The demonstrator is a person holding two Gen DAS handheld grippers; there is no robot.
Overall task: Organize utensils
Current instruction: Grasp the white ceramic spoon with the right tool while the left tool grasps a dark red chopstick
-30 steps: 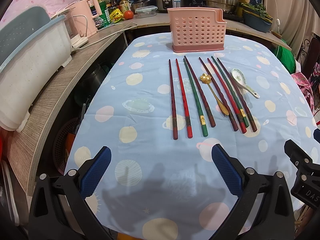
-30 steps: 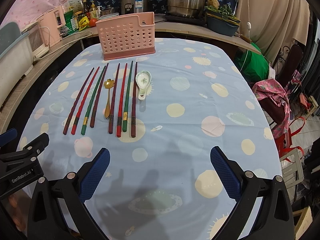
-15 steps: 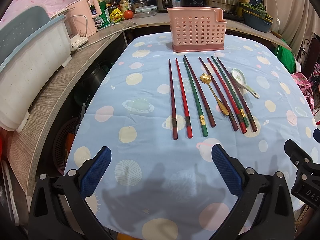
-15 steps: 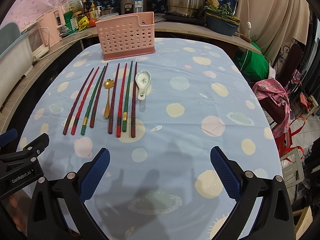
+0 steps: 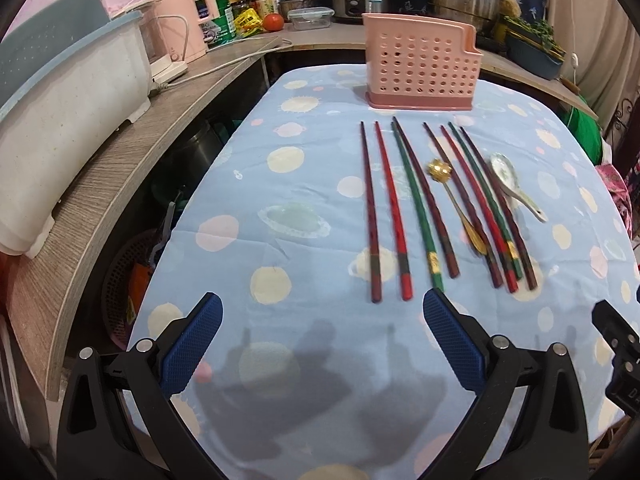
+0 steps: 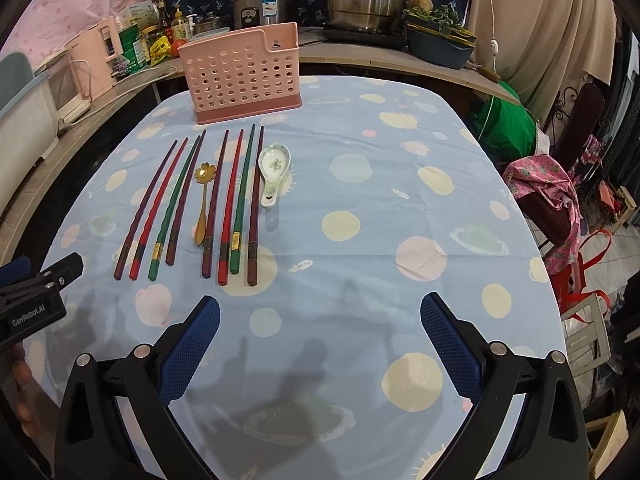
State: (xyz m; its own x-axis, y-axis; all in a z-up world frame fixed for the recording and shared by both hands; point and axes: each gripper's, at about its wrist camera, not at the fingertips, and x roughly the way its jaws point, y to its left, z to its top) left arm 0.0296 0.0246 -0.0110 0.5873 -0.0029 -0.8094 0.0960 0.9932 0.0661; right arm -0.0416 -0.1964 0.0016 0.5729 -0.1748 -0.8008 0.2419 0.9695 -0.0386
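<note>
Several red, green and dark chopsticks (image 5: 424, 208) (image 6: 188, 204) lie side by side on the blue dotted tablecloth (image 5: 304, 248). A gold spoon (image 5: 456, 204) (image 6: 203, 200) lies among them. A white ceramic spoon (image 5: 514, 184) (image 6: 273, 170) lies to their right. A pink perforated utensil basket (image 5: 420, 68) (image 6: 240, 74) stands upright behind them. My left gripper (image 5: 320, 344) is open and empty, just short of the chopsticks' near ends. My right gripper (image 6: 320, 344) is open and empty, to the right of the chopsticks.
A wooden counter (image 5: 120, 168) runs along the left with a white tub (image 5: 60, 120) and a pink appliance (image 5: 180, 36). Pots and a rice cooker (image 6: 264, 4) stand at the back. A chair with pink cloth (image 6: 552, 188) stands at the right. The left gripper's body (image 6: 36, 300) shows in the right view.
My left gripper has moved forward a little toward the chopsticks' near ends. The right gripper has barely moved. Nothing on the table has shifted.
</note>
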